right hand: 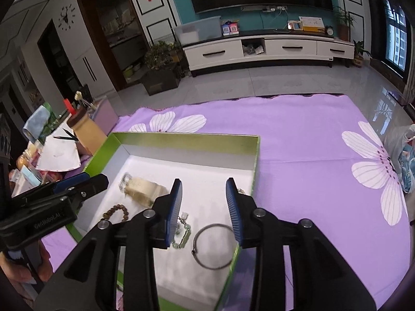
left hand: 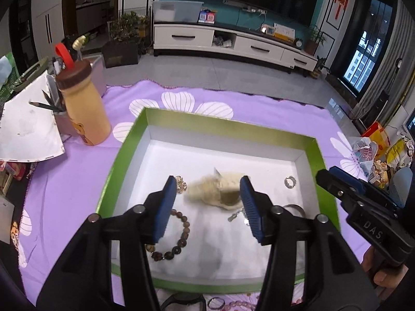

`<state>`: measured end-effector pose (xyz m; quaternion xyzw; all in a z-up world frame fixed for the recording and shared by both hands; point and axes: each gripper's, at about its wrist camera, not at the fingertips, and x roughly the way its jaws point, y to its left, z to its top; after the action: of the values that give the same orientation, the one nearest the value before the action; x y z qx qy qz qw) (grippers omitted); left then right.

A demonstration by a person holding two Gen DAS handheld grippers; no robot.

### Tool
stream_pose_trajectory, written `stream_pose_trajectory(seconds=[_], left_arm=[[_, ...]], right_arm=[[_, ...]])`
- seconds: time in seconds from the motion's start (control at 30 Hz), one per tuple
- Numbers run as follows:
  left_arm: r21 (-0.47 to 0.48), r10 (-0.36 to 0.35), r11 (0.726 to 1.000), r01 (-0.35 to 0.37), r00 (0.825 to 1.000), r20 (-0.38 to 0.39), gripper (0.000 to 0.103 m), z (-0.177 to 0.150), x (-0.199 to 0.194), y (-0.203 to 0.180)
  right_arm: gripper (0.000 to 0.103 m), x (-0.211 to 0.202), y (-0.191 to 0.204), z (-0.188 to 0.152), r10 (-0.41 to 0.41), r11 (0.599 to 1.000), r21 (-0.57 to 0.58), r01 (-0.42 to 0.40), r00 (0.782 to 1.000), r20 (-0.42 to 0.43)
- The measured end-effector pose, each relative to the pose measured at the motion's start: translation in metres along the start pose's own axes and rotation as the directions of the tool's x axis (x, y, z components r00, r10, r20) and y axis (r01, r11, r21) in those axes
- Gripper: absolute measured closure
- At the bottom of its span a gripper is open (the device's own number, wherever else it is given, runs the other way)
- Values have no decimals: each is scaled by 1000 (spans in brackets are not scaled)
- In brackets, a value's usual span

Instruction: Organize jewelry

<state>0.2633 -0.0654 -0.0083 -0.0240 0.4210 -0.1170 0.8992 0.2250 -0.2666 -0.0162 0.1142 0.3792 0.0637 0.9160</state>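
Green-walled box [left hand: 155,127] | wooden bead bracelet [left hand: 179,235] | silver bangle [right hand: 214,246] inside

1 box [left hand: 129,140], 2 bracelets [left hand: 179,233] [right hand: 185,233], 1 bangle [right hand: 214,246]

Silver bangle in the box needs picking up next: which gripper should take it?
Probably the right gripper: it is open with the silver bangle lying just below its fingertips. The left gripper, also open, straddles the cream pouch instead.

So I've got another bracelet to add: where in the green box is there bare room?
Free: the white floor along the far wall of the green box, beyond the cream pouch. Crowded: the near half, with the wooden bead bracelet, silver bangle and jade bracelet.
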Motion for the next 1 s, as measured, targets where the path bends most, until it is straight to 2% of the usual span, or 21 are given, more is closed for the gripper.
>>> stream_pose_trajectory(seconds=[0.07, 0.13, 0.17, 0.23, 0.4, 0.67, 1.0], left_arm=[[2, 4, 1000, -4, 1000, 17, 46, -1, -10, 2], [5, 11, 1000, -11, 999, 32, 39, -4, -21, 5], [7, 16, 1000, -17, 999, 41, 38, -6, -29, 6], [9, 30, 999, -30, 998, 53, 30, -12, -40, 9], [10, 58, 998, -59, 995, 76, 13, -32, -68, 21], [-31, 93, 995, -92, 994, 55, 13, -82, -97, 50], [-116, 116, 986, -119, 993, -34, 13, -144, -96, 74]], right_arm=[[68, -13, -3, -3, 8, 1000, 4, -8, 1000, 15], [67, -26, -5, -7, 12, 1000, 9, -12, 999, 30], [66, -32, -7, -8, 13, 1000, 11, -13, 999, 34], [55, -47, -11, -14, 12, 1000, 20, -13, 999, 50], [48, -78, -18, -32, -13, 1000, 18, 12, 998, 66], [47, -109, -29, -69, -36, 999, 22, 35, 998, 45], [47, -107, -21, -120, -16, 1000, 23, 17, 998, -56]])
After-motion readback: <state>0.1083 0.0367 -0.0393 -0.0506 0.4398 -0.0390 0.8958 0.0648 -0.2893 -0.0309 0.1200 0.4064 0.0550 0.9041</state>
